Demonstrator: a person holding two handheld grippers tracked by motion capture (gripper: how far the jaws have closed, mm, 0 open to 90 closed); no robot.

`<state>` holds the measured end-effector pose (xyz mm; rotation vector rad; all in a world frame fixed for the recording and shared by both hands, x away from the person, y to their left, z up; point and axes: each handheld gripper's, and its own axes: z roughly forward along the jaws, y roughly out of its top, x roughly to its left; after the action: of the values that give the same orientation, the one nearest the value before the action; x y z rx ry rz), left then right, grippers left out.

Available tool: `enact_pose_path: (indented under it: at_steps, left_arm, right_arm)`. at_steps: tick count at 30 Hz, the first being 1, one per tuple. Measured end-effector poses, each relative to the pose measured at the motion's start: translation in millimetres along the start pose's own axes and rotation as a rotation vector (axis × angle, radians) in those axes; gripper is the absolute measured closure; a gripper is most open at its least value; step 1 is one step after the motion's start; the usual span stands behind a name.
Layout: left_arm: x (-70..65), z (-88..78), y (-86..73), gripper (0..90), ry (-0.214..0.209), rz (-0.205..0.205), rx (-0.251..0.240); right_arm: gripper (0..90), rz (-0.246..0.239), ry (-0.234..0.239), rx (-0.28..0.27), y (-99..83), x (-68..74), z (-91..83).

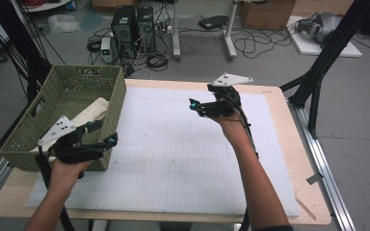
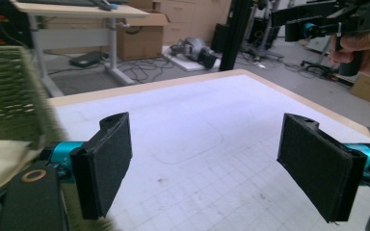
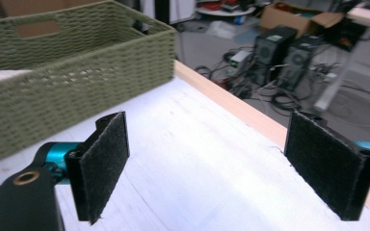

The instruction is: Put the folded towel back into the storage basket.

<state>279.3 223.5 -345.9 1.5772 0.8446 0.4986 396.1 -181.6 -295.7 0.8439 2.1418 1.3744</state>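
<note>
At the counter's (image 1: 279, 159) left edge: green woven basket (image 1: 72, 86) holding a folded cream cloth (image 1: 94, 111), likely soft, light, floppy; best pinched at a folded edge. Left tongs (image 1: 107, 133) wide, empty, beside the basket's near corner. Right tongs (image 1: 196, 107) wide, empty, above the counter's middle.

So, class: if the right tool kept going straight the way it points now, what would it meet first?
Probably the green woven basket. The right tool, open and empty, points across the white mat toward its side wall; depth is unclear.
</note>
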Motion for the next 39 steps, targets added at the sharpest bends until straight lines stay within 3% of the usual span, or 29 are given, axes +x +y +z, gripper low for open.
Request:
enact_pose_path:
  at_steps: [12, 20, 29, 39]
  left_arm:
    - [-25.5, 45.7, -14.2, 21.1, -0.114, 0.053, 0.008]
    - [-33.9, 63.0, -29.9, 21.2, -0.176, 0.059, 0.050]
    - [-38.1, 66.4, -50.5, 20.7, -0.160, 0.056, 0.086]
    - [-41.9, 62.4, -66.8, 21.1, -0.150, 0.079, 0.099]
  right_arm:
    - [12.2, 0.046, -0.083, 0.027, -73.9, -11.0, -65.9]
    - [12.0, 0.057, -0.137, 0.027, -114.7, -3.0, -97.5]
    - [11.9, 0.079, -0.162, 0.063, -162.4, 10.9, -110.1]
    - [11.9, 0.069, -0.184, 0.066, -175.0, 18.9, -115.4]
